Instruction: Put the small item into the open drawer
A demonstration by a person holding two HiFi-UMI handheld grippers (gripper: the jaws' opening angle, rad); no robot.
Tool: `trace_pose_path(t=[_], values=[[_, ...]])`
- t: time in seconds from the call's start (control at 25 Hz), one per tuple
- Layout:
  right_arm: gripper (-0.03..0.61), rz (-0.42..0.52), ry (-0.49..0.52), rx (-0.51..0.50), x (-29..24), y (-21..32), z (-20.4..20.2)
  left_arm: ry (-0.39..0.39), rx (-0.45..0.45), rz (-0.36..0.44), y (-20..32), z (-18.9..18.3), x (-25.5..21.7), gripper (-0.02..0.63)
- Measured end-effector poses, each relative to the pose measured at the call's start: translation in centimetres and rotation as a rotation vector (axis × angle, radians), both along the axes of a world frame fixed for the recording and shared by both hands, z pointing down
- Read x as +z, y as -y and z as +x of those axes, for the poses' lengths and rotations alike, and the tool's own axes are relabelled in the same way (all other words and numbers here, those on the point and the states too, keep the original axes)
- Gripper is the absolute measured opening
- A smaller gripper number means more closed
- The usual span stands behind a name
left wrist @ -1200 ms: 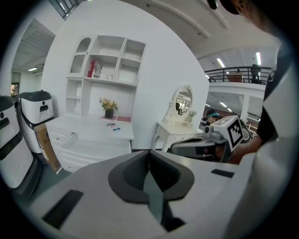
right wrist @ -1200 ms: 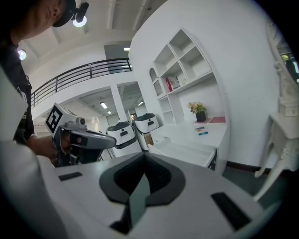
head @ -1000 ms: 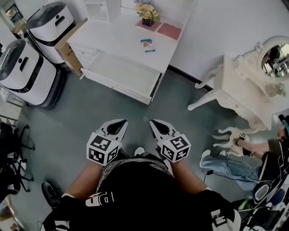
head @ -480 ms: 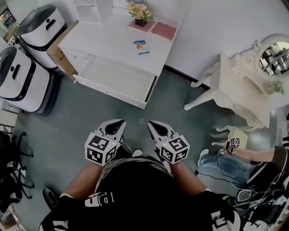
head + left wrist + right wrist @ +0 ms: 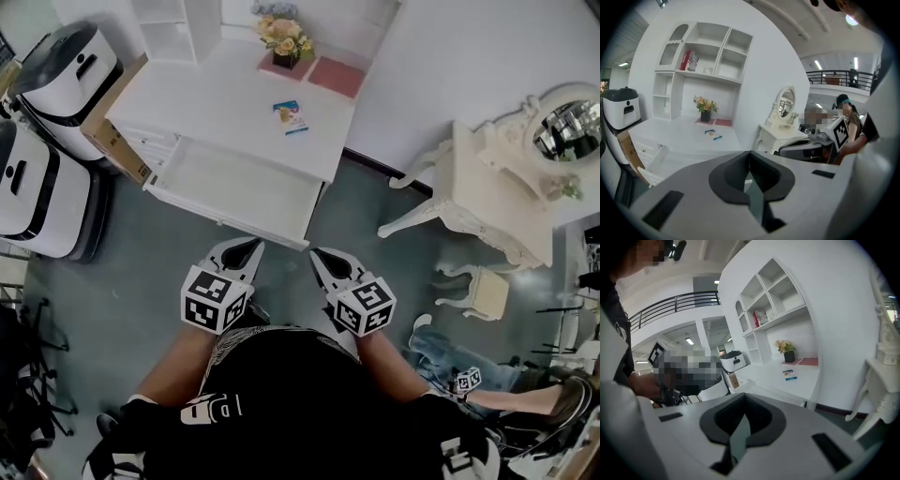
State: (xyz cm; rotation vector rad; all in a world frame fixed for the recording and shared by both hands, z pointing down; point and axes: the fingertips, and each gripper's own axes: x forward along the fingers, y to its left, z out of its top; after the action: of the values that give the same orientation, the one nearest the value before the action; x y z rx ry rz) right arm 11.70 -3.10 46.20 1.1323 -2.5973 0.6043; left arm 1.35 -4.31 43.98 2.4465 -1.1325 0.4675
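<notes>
The left claw (image 5: 246,247) has its jaws pressed together with nothing between them, and the right claw (image 5: 316,253) is the same: tips meeting, empty. Both hang side by side over the grey floor (image 5: 169,253), held low in front of the person's body, their tips pointing toward the desk (image 5: 206,98). Just ahead of them the drawer (image 5: 234,187) stands pulled out from the desk's front edge, its white inside bare. The item (image 5: 292,116) – a small flat box with a blue and yellow face – lies on the desk top behind the drawer, toward its right end, well apart from both claws. Farther back on the desk stand flowers (image 5: 285,39) in a dark pot, on one of two pink mats (image 5: 336,75). Left of the desk sit two white bins (image 5: 66,66) with black lids and a cardboard box (image 5: 108,141). To the right a white dresser (image 5: 497,197) carries an oval mirror (image 5: 567,127), with a stool (image 5: 486,292) just in front of it.
</notes>
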Motion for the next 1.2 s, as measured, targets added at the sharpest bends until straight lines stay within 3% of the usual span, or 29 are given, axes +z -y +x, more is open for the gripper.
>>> trace_pose_path(t=[0.52,0.88,1.2], values=[[0.008,-0.011,-0.059,0.092,-0.3,11.3,-6.9,0.015,0.098,-0.018,12.2,-7.1,0.6,0.015],[0.008,-0.027,-0.088,0.178,0.4,15.8,-9.8,0.078,0.211,-0.013,17.2,-10.5,2.3,0.015],[0.008,-0.045,-0.142,0.211,0.9,18.3,-10.0,0.083,0.244,-0.038,19.4,-11.3,3.8,0.015]])
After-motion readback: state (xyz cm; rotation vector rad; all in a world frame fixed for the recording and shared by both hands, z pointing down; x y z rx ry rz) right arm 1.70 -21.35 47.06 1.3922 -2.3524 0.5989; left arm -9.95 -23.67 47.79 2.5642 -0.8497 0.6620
